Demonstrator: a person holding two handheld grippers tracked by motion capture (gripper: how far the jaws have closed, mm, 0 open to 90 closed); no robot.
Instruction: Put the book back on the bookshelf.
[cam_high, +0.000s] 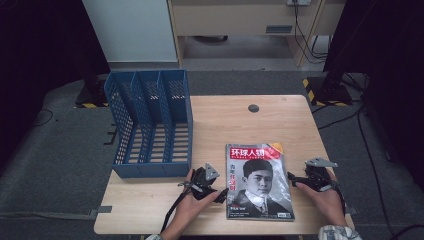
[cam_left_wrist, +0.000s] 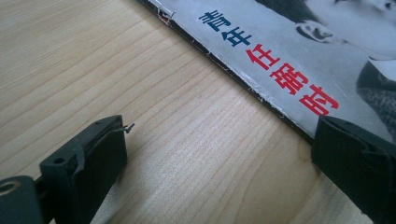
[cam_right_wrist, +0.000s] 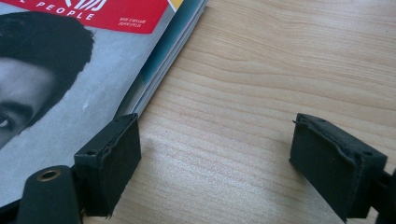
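A magazine (cam_high: 258, 183) with a red title band and a portrait on its cover lies flat on the near half of the wooden table (cam_high: 280, 125). My left gripper (cam_high: 221, 194) rests on the table at the magazine's left edge. In the left gripper view it (cam_left_wrist: 219, 154) is open wide, one jaw over bare wood and the other at the spine edge of the magazine (cam_left_wrist: 303, 42). My right gripper (cam_high: 293, 179) sits at the magazine's right edge. It (cam_right_wrist: 219, 158) is open too, one jaw at the page edge of the magazine (cam_right_wrist: 70, 93) and the other over wood.
A blue mesh file holder (cam_high: 150, 125) with three slots stands on the table's left side, open upward. A round cable hole (cam_high: 253, 108) sits near the far edge. Bare wood lies behind the magazine. Cables and stand bases lie on the floor beyond.
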